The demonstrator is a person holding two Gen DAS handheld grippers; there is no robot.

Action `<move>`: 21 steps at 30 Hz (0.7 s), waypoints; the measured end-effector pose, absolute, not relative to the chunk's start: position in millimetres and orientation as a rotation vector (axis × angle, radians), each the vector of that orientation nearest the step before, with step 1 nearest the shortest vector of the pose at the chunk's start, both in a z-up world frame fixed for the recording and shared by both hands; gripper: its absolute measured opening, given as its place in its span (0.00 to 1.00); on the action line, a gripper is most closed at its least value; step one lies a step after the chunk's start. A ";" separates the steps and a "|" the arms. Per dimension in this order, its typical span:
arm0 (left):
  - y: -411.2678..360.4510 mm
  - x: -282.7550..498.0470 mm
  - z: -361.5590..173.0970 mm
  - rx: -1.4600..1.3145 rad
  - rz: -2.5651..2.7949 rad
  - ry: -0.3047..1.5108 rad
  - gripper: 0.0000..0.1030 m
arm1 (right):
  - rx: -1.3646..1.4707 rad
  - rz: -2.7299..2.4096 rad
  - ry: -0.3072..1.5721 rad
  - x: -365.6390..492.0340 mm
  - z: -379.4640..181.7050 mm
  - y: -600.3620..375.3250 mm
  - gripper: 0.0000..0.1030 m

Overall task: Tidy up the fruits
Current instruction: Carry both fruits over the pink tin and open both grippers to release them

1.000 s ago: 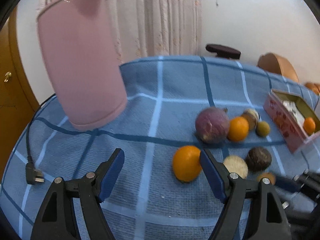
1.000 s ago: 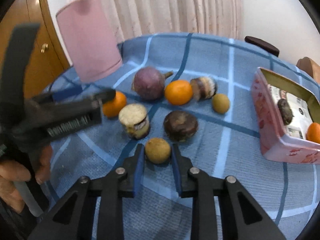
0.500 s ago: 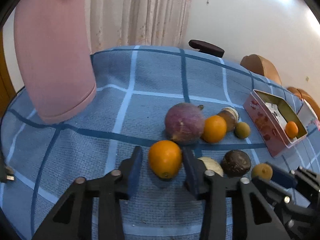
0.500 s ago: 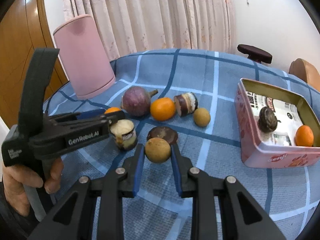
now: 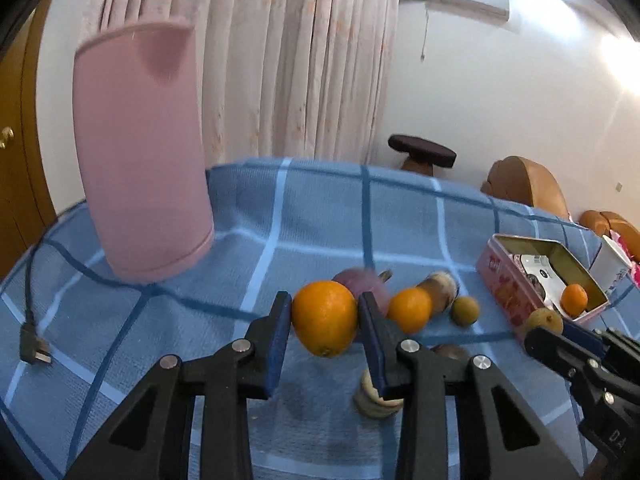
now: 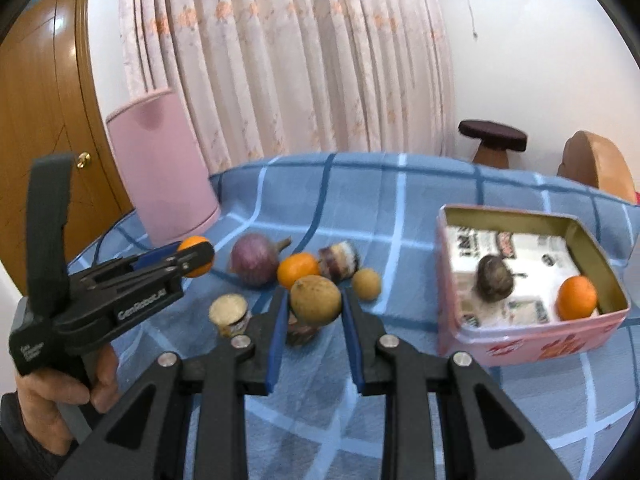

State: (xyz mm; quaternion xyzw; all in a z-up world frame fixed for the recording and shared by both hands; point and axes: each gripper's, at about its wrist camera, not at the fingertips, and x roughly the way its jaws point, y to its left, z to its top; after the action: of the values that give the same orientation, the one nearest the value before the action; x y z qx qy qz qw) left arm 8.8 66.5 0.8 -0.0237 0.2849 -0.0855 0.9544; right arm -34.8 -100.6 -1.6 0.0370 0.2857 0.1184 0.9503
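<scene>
In the left wrist view my left gripper [image 5: 325, 302] is shut on a large orange [image 5: 324, 320], held above the blue checked cloth [image 5: 312, 220]. My right gripper [image 6: 314, 296] is shut on a tan round fruit [image 6: 316, 300], also off the cloth. Beneath them lie a purple fruit [image 6: 255, 265], a small orange [image 6: 298, 270], a cut striped piece [image 6: 340, 265], a small tan fruit [image 6: 366, 284] and a pale cut piece [image 6: 229, 312]. A pink tin [image 6: 532, 344] at the right holds an orange [image 6: 577, 298] and a dark fruit [image 6: 494, 278].
A tall pink cylinder [image 5: 140, 168] stands at the back left of the table, with a black power plug [image 5: 34, 346] and its cord on the cloth in front. A hand [image 6: 52, 392] grips the left tool. Behind the table are a dark stool [image 5: 422, 152] and a curtain.
My left gripper has shut on the large orange and raised it off the cloth. My right gripper, still shut, has raised the tan fruit. Both views have tipped up towards the room.
</scene>
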 end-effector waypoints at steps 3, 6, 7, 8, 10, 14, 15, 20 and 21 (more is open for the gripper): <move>43.8 1.9 5.6 0.013 -0.152 0.537 0.35 | 0.066 0.196 0.559 -34.1 1.9 -114.6 0.29; 23.3 0.2 10.2 0.020 -0.183 0.526 0.35 | 0.072 0.158 0.548 -31.3 2.6 -133.6 0.29; 15.4 -0.4 11.3 0.025 -0.193 0.522 0.35 | 0.072 0.147 0.547 -30.6 2.2 -138.6 0.29; 9.5 -0.4 11.8 0.031 -0.200 0.521 0.35 | 0.073 0.133 0.544 -30.0 2.1 -144.9 0.29; -4.9 -0.4 13.1 0.043 -0.217 0.518 0.35 | 0.084 0.104 0.543 -28.4 2.4 -160.1 0.29; -34.1 -1.4 14.4 0.057 -0.248 0.520 0.35 | 0.109 0.055 0.539 -25.1 3.7 -187.6 0.29; -42.3 -2.1 15.7 0.062 -0.258 0.518 0.35 | 0.113 0.043 0.537 -24.4 4.2 -194.2 0.29; -75.7 -0.2 22.8 0.066 -0.298 0.507 0.35 | 0.130 -0.015 0.535 -22.0 3.9 -225.0 0.29; -83.7 0.8 23.7 0.066 -0.308 0.508 0.35 | 0.134 -0.031 0.535 -21.5 3.9 -233.1 0.29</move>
State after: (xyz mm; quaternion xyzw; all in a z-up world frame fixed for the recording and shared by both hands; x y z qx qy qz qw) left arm 0.8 -83.7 23.7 0.0323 0.2500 -0.1517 0.9557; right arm -21.5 -233.1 3.9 0.0662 0.2642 -0.0155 0.9621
